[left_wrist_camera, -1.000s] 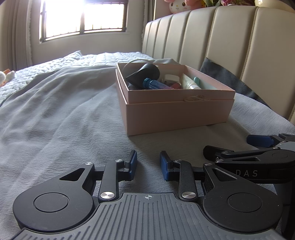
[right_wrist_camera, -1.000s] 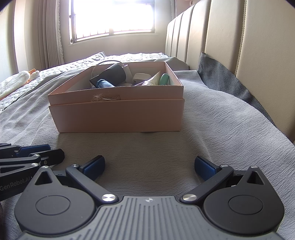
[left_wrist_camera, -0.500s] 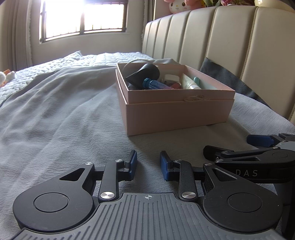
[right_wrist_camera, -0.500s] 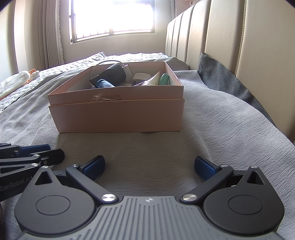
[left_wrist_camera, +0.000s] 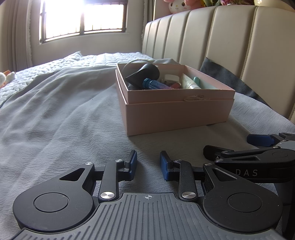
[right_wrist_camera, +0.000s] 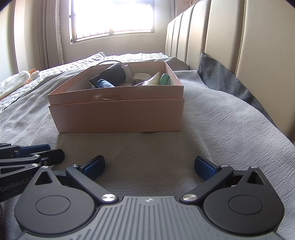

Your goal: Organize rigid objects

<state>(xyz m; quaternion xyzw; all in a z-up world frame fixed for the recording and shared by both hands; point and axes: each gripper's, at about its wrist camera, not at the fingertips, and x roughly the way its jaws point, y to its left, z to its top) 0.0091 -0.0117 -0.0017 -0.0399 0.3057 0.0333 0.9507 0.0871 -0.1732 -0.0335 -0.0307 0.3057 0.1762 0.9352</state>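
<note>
A pink cardboard box (left_wrist_camera: 177, 114) (right_wrist_camera: 118, 114) stands on the grey bedspread ahead of both grippers. It holds a black cup-like object (left_wrist_camera: 145, 74) (right_wrist_camera: 112, 73), a blue tube (left_wrist_camera: 156, 85), a white tube (left_wrist_camera: 188, 83), a green item (right_wrist_camera: 164, 79) and a white item (right_wrist_camera: 141, 77). My left gripper (left_wrist_camera: 148, 165) rests on the bed in front of the box, jaws a small gap apart and empty. My right gripper (right_wrist_camera: 149, 166) rests beside it to the right, jaws wide open and empty.
A beige padded headboard (left_wrist_camera: 230, 40) (right_wrist_camera: 248, 46) runs along the right, with a dark grey cushion (right_wrist_camera: 221, 73) against it. A quilted cover (left_wrist_camera: 73, 62) and a window (right_wrist_camera: 110, 16) lie beyond the box. A plush toy (left_wrist_camera: 175, 7) sits on the headboard.
</note>
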